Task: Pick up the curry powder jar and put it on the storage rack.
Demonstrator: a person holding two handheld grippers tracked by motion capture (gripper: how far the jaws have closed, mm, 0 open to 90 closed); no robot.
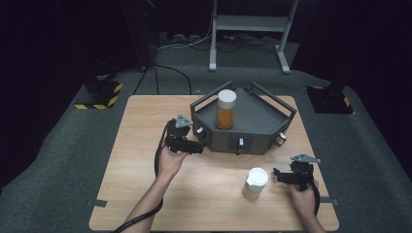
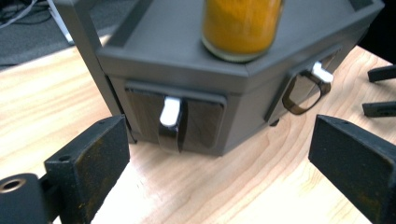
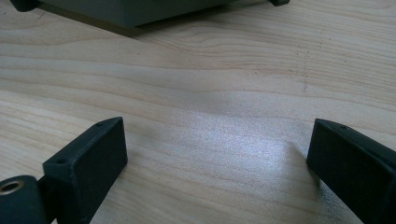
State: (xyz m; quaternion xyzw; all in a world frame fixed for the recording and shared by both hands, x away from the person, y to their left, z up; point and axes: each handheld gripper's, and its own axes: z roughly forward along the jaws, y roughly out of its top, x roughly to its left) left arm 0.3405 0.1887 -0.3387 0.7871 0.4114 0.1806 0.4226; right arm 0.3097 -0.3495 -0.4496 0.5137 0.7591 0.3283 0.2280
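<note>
A dark grey angular stand sits at the table's far middle, with a jar of orange powder and white lid on top. In the left gripper view the jar stands above a drawer front with a white handle; another white handle shows on the neighbouring face. My left gripper is open, close to the stand's left front face, nothing between its fingers. My left gripper faces the drawer handle. My right gripper is open beside a white-lidded jar on the table. My right gripper holds nothing above bare wood.
The wooden table has room at the left and front. The stand has raised rails around its top. Beyond the table lie grey floor, cables and a white frame's legs.
</note>
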